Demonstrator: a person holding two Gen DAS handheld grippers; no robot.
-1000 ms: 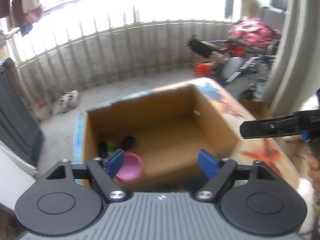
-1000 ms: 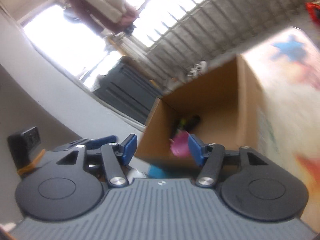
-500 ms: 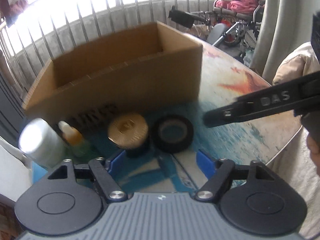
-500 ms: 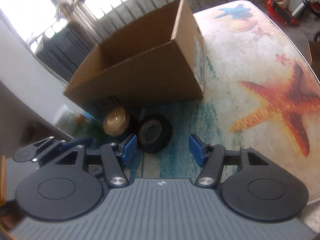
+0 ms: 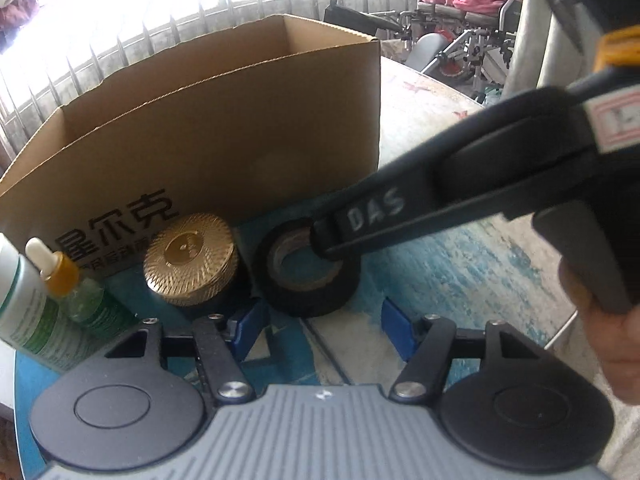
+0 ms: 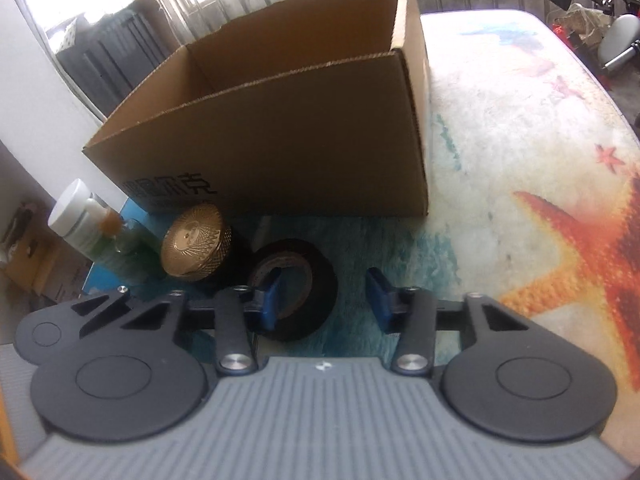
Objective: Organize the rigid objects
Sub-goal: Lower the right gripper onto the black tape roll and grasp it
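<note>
A black tape roll (image 5: 308,272) (image 6: 298,290) lies flat on the table in front of an open cardboard box (image 5: 208,148) (image 6: 288,136). A gold-lidded black jar (image 5: 188,260) (image 6: 196,236) stands left of the roll. My right gripper (image 6: 324,300) is open, its left finger inside the roll's hole and its right finger outside the roll. In the left wrist view its black finger reaches into the roll. My left gripper (image 5: 320,328) is open and empty, just short of the roll.
A small dropper bottle with an orange collar (image 5: 68,280) (image 6: 120,236) and a white tube or bottle (image 5: 20,308) (image 6: 76,212) stand at the left table edge. The tablecloth has a starfish print (image 6: 580,248). A wheelchair and clutter stand beyond the table.
Both grippers came back from over the box and dropped low to the table. The right gripper moved forward, so its left finger now sits in the tape roll.
</note>
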